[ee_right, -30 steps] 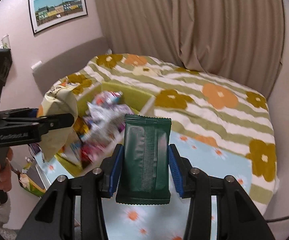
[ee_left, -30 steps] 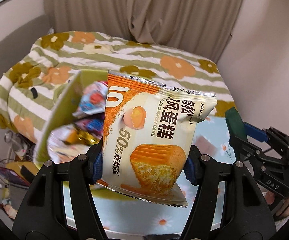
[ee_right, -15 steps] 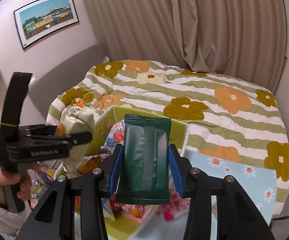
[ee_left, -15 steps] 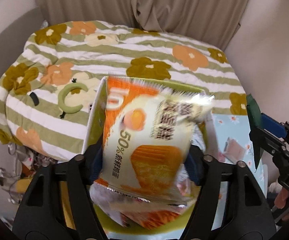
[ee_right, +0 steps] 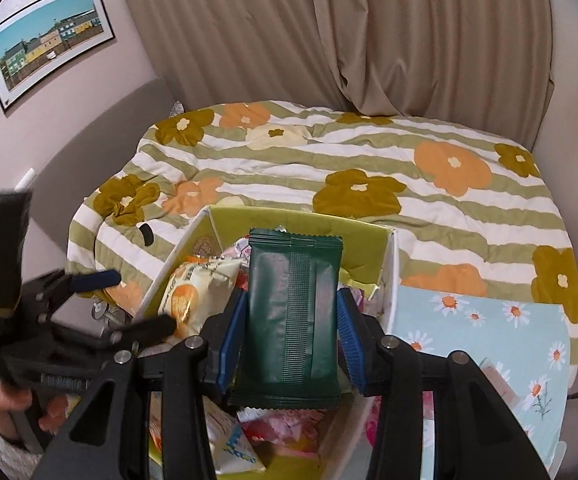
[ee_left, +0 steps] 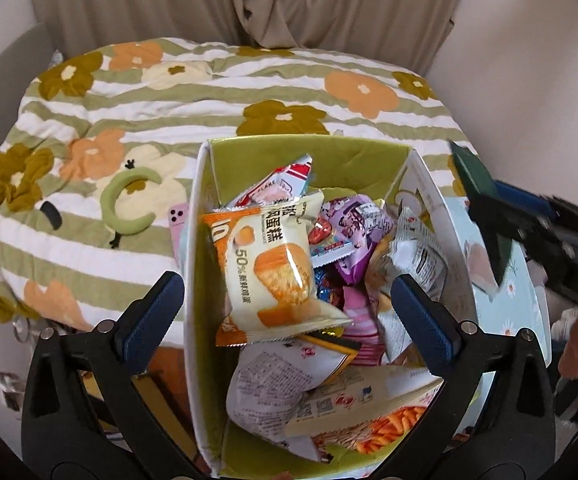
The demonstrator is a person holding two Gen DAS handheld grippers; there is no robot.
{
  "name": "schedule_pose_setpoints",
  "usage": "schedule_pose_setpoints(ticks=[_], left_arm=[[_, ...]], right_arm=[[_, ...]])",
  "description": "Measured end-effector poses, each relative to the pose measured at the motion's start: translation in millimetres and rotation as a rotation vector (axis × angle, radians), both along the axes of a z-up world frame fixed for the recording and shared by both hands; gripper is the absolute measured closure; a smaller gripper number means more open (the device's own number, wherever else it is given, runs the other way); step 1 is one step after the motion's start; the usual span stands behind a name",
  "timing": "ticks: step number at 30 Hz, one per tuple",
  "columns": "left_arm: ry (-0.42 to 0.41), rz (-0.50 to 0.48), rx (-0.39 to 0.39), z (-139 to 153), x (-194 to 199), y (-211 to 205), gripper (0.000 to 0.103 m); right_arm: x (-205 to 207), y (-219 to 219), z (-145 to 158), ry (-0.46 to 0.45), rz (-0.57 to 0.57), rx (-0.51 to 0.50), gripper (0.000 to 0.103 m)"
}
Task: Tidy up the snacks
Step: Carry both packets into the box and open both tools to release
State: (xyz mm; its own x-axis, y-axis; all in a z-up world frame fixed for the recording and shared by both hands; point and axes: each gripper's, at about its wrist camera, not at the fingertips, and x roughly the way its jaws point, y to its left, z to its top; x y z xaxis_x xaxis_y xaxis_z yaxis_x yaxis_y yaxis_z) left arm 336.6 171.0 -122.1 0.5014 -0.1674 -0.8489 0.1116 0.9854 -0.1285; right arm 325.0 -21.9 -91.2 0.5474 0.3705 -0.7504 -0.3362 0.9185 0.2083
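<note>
A white box with a yellow-green inside stands below me, full of several snack packets. The orange-and-cream cake packet lies loose on top of the pile. My left gripper hangs over the box, its jaws opening wide, and neither pad touches the packet. My right gripper is shut on a dark green packet, held upright above the box. In the right wrist view the left gripper shows at the left, beside the cake packet. The green packet also shows at the right of the left wrist view.
The box stands against a bed with a striped, flowered quilt. A pink phone lies by the box's left wall. A light blue flowered surface lies right of the box. Curtains hang behind.
My left gripper moved over the box, opened and let the cake packet drop onto the pile. My right gripper carried the green packet left, to above the box.
</note>
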Motion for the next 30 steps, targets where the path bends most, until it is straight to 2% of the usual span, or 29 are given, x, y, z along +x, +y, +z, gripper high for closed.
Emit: schedule_pose_setpoints(ticks=[7, 14, 15, 16, 17, 19, 24, 30], left_arm=[[0.015, -0.006, 0.045, -3, 0, 9, 0.001], [0.025, 0.005, 0.034, -9, 4, 22, 0.001], [0.026, 0.006, 0.033, -10, 4, 23, 0.001], [0.025, 0.005, 0.032, -10, 4, 23, 0.001], [0.025, 0.006, 0.033, -10, 4, 23, 0.001], [0.028, 0.004, 0.033, -10, 5, 24, 0.001], [0.032, 0.005, 0.034, -13, 4, 27, 0.001], [0.016, 0.006, 0.038, -7, 1, 28, 0.001]], right_arm=[[32, 25, -7, 0.082, -0.003, 0.019, 0.062], [52, 46, -25, 0.165, -0.024, 0.03, 0.061], [52, 46, -26, 0.17, -0.03, 0.037, 0.059], [52, 46, -28, 0.173, -0.037, 0.054, 0.048], [51, 45, -28, 0.173, -0.044, 0.073, 0.028], [49, 44, -28, 0.17, -0.052, 0.094, 0.007], [41, 44, -24, 0.144, -0.058, 0.071, 0.001], [33, 40, -15, 0.117, -0.051, 0.064, 0.001]])
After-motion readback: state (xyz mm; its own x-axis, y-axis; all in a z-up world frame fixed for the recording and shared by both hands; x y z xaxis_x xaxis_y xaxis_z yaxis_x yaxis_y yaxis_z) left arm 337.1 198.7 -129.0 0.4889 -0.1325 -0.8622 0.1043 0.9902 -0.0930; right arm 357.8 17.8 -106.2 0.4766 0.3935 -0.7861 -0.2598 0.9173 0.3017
